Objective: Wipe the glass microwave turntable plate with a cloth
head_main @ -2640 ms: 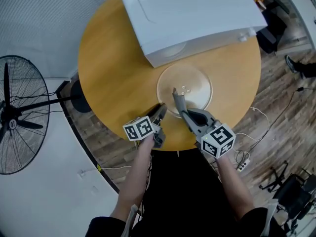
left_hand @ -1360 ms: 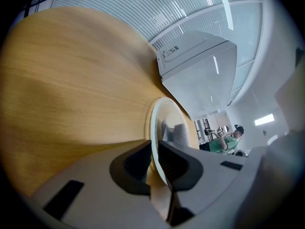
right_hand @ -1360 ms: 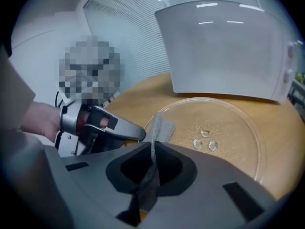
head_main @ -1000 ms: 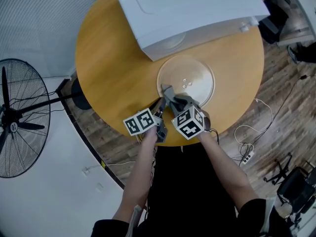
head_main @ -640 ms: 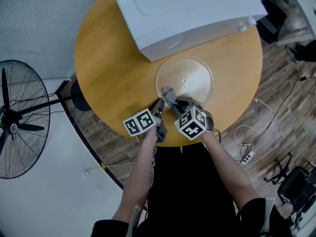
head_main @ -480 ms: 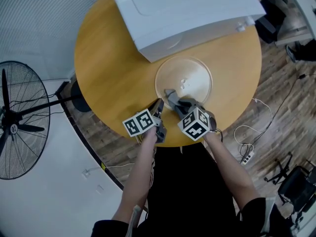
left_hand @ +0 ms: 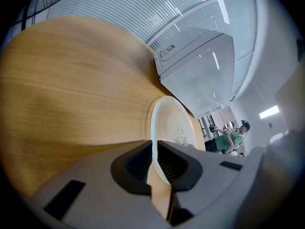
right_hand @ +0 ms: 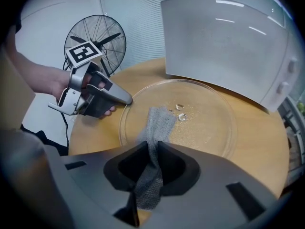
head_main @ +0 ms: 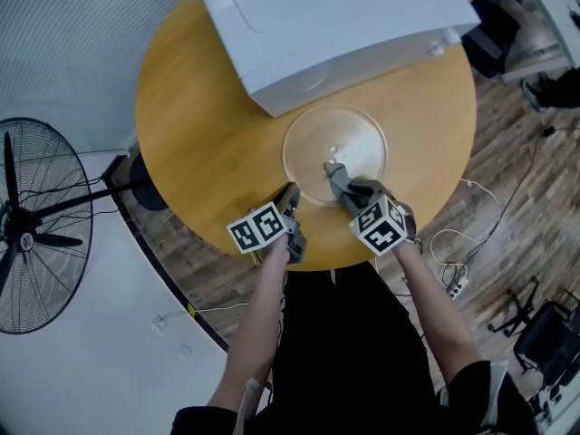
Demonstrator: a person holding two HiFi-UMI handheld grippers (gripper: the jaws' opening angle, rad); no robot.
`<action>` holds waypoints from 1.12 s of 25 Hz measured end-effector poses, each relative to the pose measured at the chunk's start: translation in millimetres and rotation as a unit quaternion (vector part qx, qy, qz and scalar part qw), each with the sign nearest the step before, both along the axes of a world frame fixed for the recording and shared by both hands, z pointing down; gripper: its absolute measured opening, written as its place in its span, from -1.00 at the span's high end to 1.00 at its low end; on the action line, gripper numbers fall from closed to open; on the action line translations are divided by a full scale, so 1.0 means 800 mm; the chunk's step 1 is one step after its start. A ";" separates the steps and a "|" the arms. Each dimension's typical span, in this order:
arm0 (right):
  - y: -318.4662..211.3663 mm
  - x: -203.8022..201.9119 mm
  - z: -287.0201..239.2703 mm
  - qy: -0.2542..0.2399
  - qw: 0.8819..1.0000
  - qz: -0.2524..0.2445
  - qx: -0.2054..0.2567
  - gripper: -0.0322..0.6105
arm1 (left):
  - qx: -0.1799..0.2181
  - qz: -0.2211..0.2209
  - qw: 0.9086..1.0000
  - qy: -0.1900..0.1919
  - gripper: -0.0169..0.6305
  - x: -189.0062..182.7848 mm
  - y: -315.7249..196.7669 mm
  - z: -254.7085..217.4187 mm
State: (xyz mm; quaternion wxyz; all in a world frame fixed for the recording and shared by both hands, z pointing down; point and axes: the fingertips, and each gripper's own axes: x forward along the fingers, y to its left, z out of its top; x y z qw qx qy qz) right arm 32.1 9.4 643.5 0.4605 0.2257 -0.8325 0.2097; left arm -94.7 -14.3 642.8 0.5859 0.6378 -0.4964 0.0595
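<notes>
The round glass turntable plate [head_main: 355, 137] lies flat on the wooden table [head_main: 199, 125], in front of the microwave. My left gripper [head_main: 292, 192] is at its near-left edge. In the left gripper view its jaws have just been closing, and now they pinch the plate's rim [left_hand: 153, 128]. My right gripper [head_main: 333, 169] points down over the near middle of the plate and is shut on a grey cloth [right_hand: 156, 125]. The cloth's free end rests on the glass [right_hand: 209, 123], beside a few water drops [right_hand: 181, 113]. The right gripper view also shows the left gripper [right_hand: 127, 98] on the rim.
A white microwave [head_main: 326, 25] fills the far side of the table, close behind the plate. A standing fan [head_main: 36, 225] is on the floor to the left. Cables and a power strip [head_main: 453, 284] lie on the floor to the right.
My right gripper has slid the cloth to the right, from the plate's near-left rim to its near middle. The left gripper has stayed at the rim.
</notes>
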 end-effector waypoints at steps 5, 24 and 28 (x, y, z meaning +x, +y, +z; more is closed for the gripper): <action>-0.026 0.043 0.001 0.013 0.999 0.048 0.006 0.67 | 0.010 0.014 0.999 -0.036 0.85 0.002 0.001 -0.001; -0.172 0.091 -0.009 0.055 0.990 0.106 0.075 0.69 | 0.016 0.032 0.998 -0.049 0.84 0.006 0.002 -0.003; -0.196 0.081 -0.010 0.075 0.990 0.084 0.090 0.70 | 0.016 0.035 0.998 -0.047 0.84 0.008 0.003 -0.003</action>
